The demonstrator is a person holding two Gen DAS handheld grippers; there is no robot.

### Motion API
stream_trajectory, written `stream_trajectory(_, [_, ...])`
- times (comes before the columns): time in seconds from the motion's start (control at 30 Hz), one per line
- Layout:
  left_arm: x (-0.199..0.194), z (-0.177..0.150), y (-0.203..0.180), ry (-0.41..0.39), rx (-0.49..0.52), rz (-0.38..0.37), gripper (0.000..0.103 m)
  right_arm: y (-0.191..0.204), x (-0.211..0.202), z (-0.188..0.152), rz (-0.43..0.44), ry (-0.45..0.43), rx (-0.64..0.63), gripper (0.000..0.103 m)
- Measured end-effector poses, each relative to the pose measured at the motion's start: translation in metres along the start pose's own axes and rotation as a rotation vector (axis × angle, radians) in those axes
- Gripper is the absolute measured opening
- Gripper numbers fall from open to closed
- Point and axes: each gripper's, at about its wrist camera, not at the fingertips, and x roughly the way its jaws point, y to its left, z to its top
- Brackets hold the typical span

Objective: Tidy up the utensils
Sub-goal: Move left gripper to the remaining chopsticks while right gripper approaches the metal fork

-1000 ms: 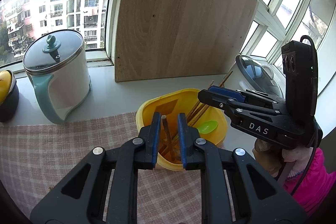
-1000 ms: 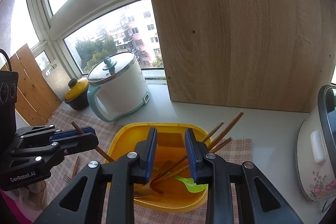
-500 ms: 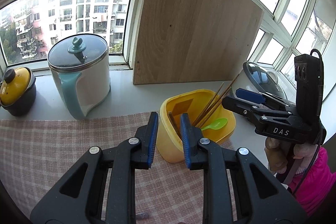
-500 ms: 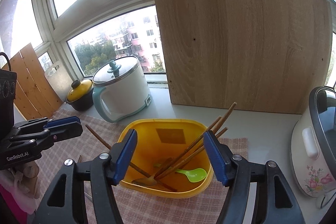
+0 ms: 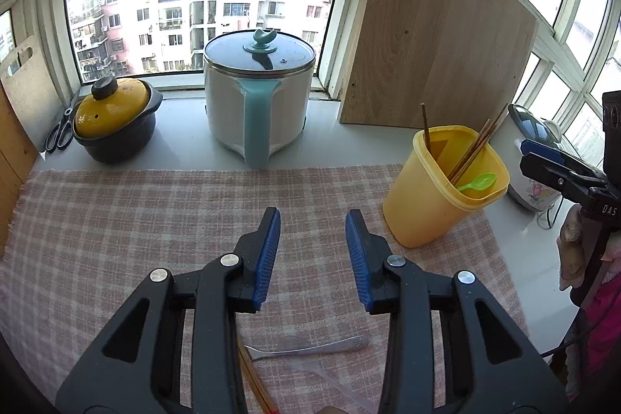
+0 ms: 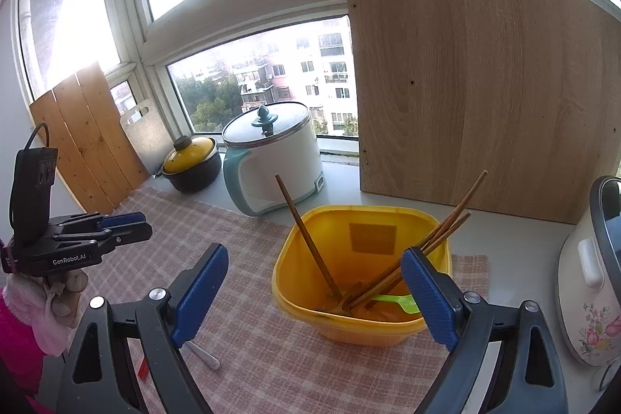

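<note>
A yellow container (image 5: 438,196) stands at the right of the checked cloth (image 5: 136,220). It holds several wooden chopsticks (image 5: 473,150) and a green spoon (image 5: 477,183). My left gripper (image 5: 312,220) hangs over the cloth left of the container, jaws opening, nothing between them. Below it lie a metal spoon (image 5: 318,348), a clear plastic spoon (image 5: 330,375) and more chopsticks (image 5: 256,387). My right gripper (image 6: 315,255) is in front of the container (image 6: 361,321), jaws opening wide and gripping nothing. One chopstick (image 6: 306,239) leans left in the container.
On the sill behind are a white and teal electric pot (image 5: 258,103), a dark casserole with a yellow lid (image 5: 116,123) and scissors (image 5: 60,134). A wooden board (image 5: 434,37) leans against the window. A rice cooker (image 6: 590,290) stands to the right and cutting boards (image 6: 85,150) to the left.
My left gripper let go of a chopstick, which now stands in the container, then drew back left over the cloth and began opening. My right gripper opened wide and pulled back slightly.
</note>
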Motion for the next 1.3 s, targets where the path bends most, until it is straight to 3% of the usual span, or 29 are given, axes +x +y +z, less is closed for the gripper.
stream_trajectory(0.13, [0.000,-0.027,0.030,0.051,-0.051,0.045,0.035,0.020,0.005,-0.006,0.045,0.006,-0.066,0.092])
stream_trajectory(0.3, [0.002,-0.066,0.058,0.114,-0.132,0.079,0.035,0.055,0.018,-0.017,0.072,0.053,-0.249,0.092])
stream_trajectory(0.67, [0.018,-0.127,0.063,0.222,-0.195,0.099,0.035,0.101,0.065,-0.050,0.190,0.250,-0.371,0.092])
stream_trajectory(0.8, [0.025,-0.138,0.058,0.247,-0.189,0.105,0.035,0.115,0.086,-0.065,0.231,0.341,-0.394,0.077])
stream_trajectory(0.87, [0.029,-0.142,0.059,0.255,-0.193,0.110,0.035,0.123,0.096,-0.073,0.244,0.375,-0.411,0.073])
stream_trajectory(1.13, [0.037,-0.148,0.063,0.267,-0.189,0.116,0.035,0.146,0.122,-0.093,0.295,0.475,-0.462,0.048])
stream_trajectory(1.3, [0.041,-0.150,0.063,0.277,-0.178,0.123,0.029,0.158,0.136,-0.102,0.310,0.516,-0.494,0.040])
